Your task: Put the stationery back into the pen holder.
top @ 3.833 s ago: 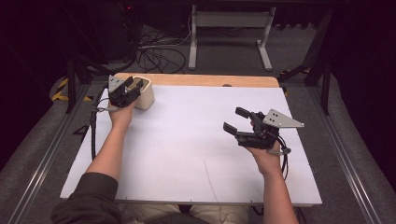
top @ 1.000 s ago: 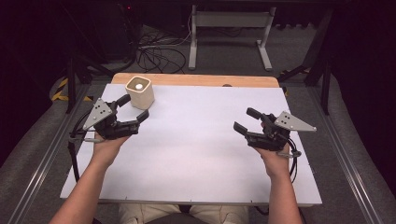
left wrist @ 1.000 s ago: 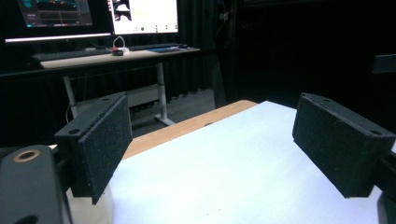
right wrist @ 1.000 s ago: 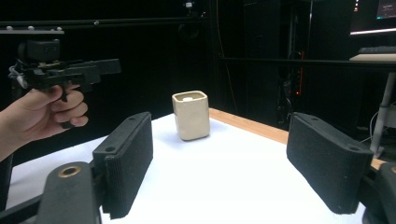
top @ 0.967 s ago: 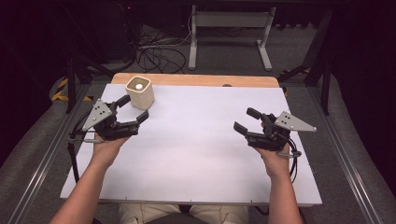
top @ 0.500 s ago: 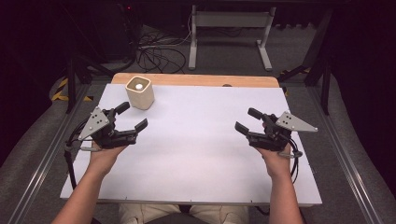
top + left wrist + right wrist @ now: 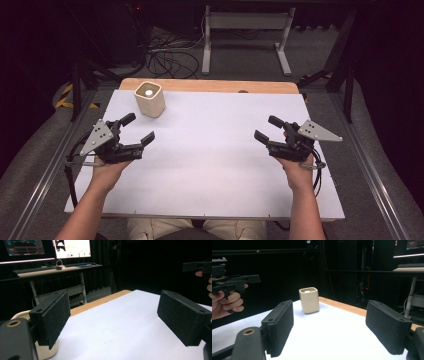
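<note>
1. The small cream square cup with rounded corners (image 7: 149, 99) stands upright near the far left corner of the white tabletop (image 7: 210, 165), with a small white round thing (image 7: 148, 92) inside.
2. The left gripper (image 7: 136, 136) hovers near the cup, apart from it, jaws released and empty.
3. The right gripper (image 7: 269, 131) hangs well apart over the right side, jaws likewise spread, holding nothing.
4. The cup looks stiff, light, probably ceramic or plastic, so possibly slippery and easily tipped.
5. Best taken across two flat opposite walls at mid-height, squeezing gently; a rim pinch is riskier.
</note>
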`<action>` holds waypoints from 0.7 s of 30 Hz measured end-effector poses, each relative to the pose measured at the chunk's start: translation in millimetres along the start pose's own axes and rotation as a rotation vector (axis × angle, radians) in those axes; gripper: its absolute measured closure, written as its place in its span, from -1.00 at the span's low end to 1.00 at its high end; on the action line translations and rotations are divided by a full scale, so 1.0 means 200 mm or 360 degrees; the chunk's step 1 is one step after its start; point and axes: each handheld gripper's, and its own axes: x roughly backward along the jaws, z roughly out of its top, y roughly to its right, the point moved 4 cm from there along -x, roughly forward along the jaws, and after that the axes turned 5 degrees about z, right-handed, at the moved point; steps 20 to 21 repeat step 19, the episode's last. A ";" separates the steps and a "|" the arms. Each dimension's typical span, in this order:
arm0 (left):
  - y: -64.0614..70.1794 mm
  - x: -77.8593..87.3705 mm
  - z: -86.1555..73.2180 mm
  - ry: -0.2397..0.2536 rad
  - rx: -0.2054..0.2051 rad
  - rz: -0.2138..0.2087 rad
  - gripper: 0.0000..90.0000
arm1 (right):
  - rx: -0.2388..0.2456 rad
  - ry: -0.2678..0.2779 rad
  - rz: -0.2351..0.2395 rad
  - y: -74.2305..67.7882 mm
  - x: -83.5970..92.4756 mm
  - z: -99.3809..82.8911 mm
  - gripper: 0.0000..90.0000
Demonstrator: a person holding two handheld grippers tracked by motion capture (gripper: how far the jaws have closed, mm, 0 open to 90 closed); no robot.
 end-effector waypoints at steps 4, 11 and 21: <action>0.00 0.01 -0.01 -0.0012 -0.0003 0.0000 -0.73 | -0.0008 0.0000 -0.0011 0.01 0.01 0.00 -0.49; 0.00 0.02 -0.02 -0.0011 0.0007 -0.0018 -0.73 | -0.0002 -0.0004 -0.0016 0.01 0.01 0.00 -0.49; -0.01 0.02 -0.02 -0.0016 0.0005 -0.0009 -0.73 | -0.0006 -0.0004 -0.0021 0.02 0.01 -0.01 -0.49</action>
